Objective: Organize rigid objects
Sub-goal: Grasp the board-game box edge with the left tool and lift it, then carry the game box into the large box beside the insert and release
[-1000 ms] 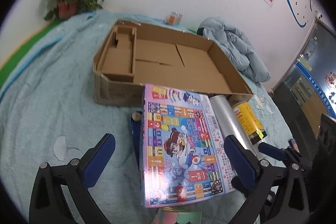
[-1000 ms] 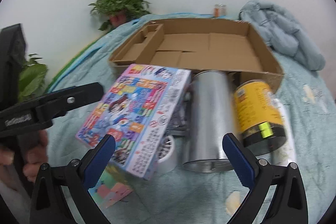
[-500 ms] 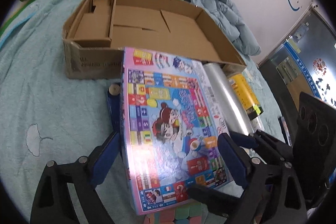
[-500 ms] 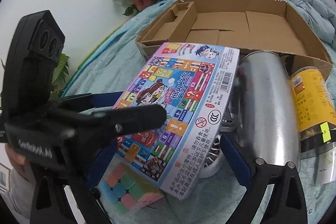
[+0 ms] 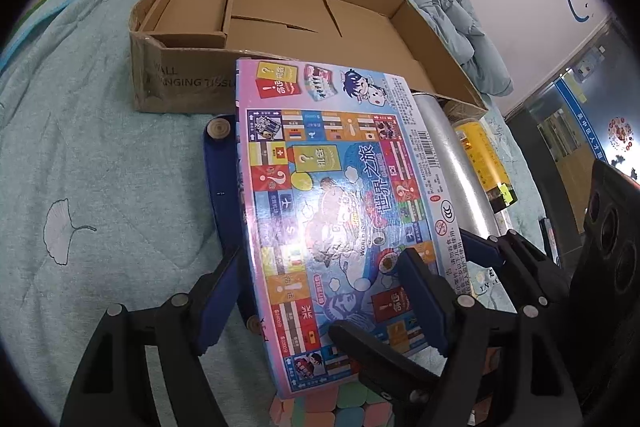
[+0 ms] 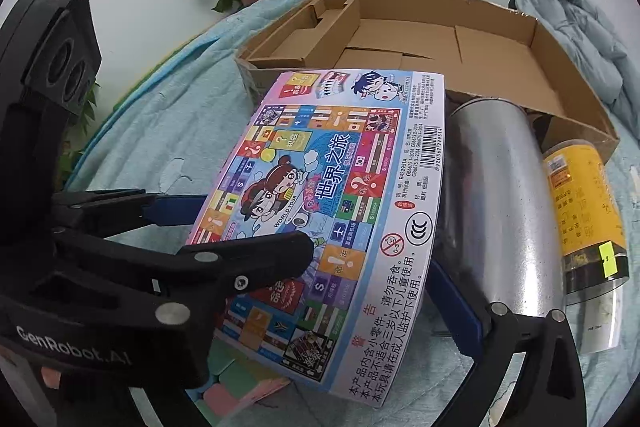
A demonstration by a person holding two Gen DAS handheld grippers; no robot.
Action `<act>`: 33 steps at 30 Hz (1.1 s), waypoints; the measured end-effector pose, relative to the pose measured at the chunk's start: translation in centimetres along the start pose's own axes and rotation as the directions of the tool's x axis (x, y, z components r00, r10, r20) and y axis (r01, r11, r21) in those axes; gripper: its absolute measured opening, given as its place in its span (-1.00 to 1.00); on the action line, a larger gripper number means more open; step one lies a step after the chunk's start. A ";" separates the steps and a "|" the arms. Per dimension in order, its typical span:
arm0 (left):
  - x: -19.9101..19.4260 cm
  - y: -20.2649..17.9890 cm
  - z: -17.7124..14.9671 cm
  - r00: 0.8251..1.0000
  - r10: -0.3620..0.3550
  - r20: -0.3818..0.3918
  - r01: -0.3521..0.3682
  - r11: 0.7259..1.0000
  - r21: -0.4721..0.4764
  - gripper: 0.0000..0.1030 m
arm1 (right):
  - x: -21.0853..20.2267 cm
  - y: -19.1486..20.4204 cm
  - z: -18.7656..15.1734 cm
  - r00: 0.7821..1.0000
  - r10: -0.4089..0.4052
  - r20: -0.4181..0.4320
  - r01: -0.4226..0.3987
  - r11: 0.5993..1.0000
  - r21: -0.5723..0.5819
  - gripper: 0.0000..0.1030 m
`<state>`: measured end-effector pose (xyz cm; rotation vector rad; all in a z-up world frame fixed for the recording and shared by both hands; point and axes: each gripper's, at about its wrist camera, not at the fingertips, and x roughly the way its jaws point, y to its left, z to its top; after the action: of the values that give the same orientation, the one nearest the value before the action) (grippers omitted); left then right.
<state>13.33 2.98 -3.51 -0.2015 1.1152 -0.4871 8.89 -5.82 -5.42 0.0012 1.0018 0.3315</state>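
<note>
Blue-padded left tongs [image 5: 320, 291] clamping board-game box [image 5: 340, 195], right tongs [image 6: 320, 307] straddling it

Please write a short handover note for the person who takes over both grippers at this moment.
Left gripper: closing on the near end of the board game box, one finger under its left edge, one on top; firm grip not confirmed.
Right gripper: open, at the box's right edge.
Cardboard box behind: nothing placed yet.
Left: board game, silver cylinder, yellow jar, pastel cube.
</note>
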 end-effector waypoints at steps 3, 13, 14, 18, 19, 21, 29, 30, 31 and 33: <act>0.0 0.2 -0.1 1.000 -0.004 -0.001 0.004 1.000 -0.009 0.51 | 0.2 0.4 0.0 1.000 -0.023 0.008 0.023 1.000 -0.013 0.97; -0.9 -0.9 -0.5 0.998 0.040 0.053 -0.040 0.999 -0.003 0.48 | -0.9 0.5 -0.2 0.998 -0.048 0.045 0.049 0.999 -0.011 0.80; -1.1 -1.2 -0.6 0.997 0.049 0.065 -0.049 0.999 0.003 0.47 | -1.2 0.5 -0.2 0.997 -0.049 0.052 0.050 0.999 -0.014 0.79; -2.1 -2.6 -0.7 0.989 0.090 0.117 -0.095 0.995 0.035 0.47 | -2.6 0.4 -0.2 0.994 -0.063 0.090 0.065 0.998 -0.018 0.78; -2.4 -3.0 -0.7 0.986 0.102 0.136 -0.109 0.993 0.046 0.47 | -2.9 0.4 -0.2 0.993 -0.065 0.098 0.067 0.998 -0.018 0.78; -3.0 -3.5 -0.5 0.981 0.112 0.161 -0.123 0.991 0.059 0.47 | -3.7 0.4 0.0 0.990 -0.071 0.124 0.074 0.997 -0.019 0.78; -5.6 -5.6 1.7 0.956 0.118 0.268 -0.150 0.984 0.101 0.47 | -7.4 -0.2 1.8 0.968 -0.083 0.238 0.088 0.996 -0.011 0.77; -5.8 -5.8 2.0 0.952 0.120 0.281 -0.156 0.982 0.107 0.47 | -7.9 -0.2 2.3 0.964 -0.086 0.252 0.092 0.996 -0.012 0.77; -6.2 -6.1 2.5 0.946 0.125 0.298 -0.165 0.980 0.114 0.47 | -8.2 -0.2 2.7 0.961 -0.087 0.261 0.093 0.996 -0.013 0.77; -6.8 -6.6 3.4 0.937 0.129 0.326 -0.179 0.975 0.130 0.47 | -9.0 -0.4 4.0 0.954 -0.086 0.288 0.095 0.995 -0.018 0.77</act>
<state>12.17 0.11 6.03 -0.0489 0.7675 -0.3842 7.82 -8.10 4.13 -0.0248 0.7057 0.2541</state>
